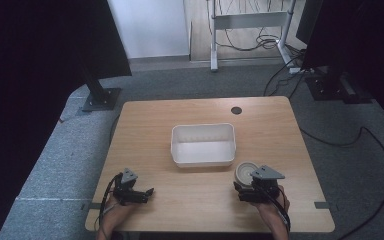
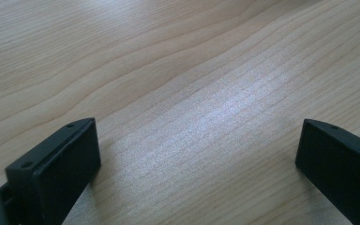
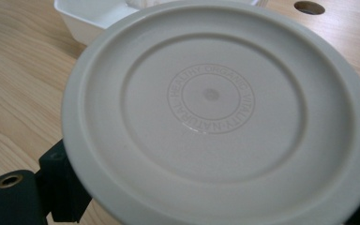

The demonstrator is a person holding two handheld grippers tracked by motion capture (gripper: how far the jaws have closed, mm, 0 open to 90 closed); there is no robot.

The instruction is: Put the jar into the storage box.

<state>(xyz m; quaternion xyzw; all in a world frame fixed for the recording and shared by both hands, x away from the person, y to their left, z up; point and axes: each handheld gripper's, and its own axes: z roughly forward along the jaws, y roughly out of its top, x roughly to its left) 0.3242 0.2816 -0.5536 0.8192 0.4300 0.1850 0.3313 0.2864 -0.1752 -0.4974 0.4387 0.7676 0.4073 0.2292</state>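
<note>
Closest to the lens, in the right gripper view, a round grey-white lid (image 3: 215,122) sits between the right tongs' jaws, its recessed centre ringed with raised lettering that reads "HEALTHY ORGANIC VITALITY NATURAL". One black jaw shows at the lid's lower left edge and the other just at its lower right, so the right tongs (image 1: 256,192) appear to pinch the lid across its width. From the high view the lid (image 1: 245,172) lies near the table's front right, just off the front right corner of a white rectangular tub (image 1: 203,145) that stands at the middle of the wooden table (image 1: 180,210). The tub's corner (image 3: 91,16) also shows behind the lid in the right gripper view, with a round dark hole (image 3: 309,7) in the tabletop farther back; that hole (image 1: 236,110) lies near the table's far edge. The left tongs (image 1: 139,194) rest near the front left corner, held by a hand (image 1: 112,207). In the left gripper view the tongs (image 2: 197,154) are spread wide over bare wood (image 2: 178,70), nothing between the jaws.
</note>
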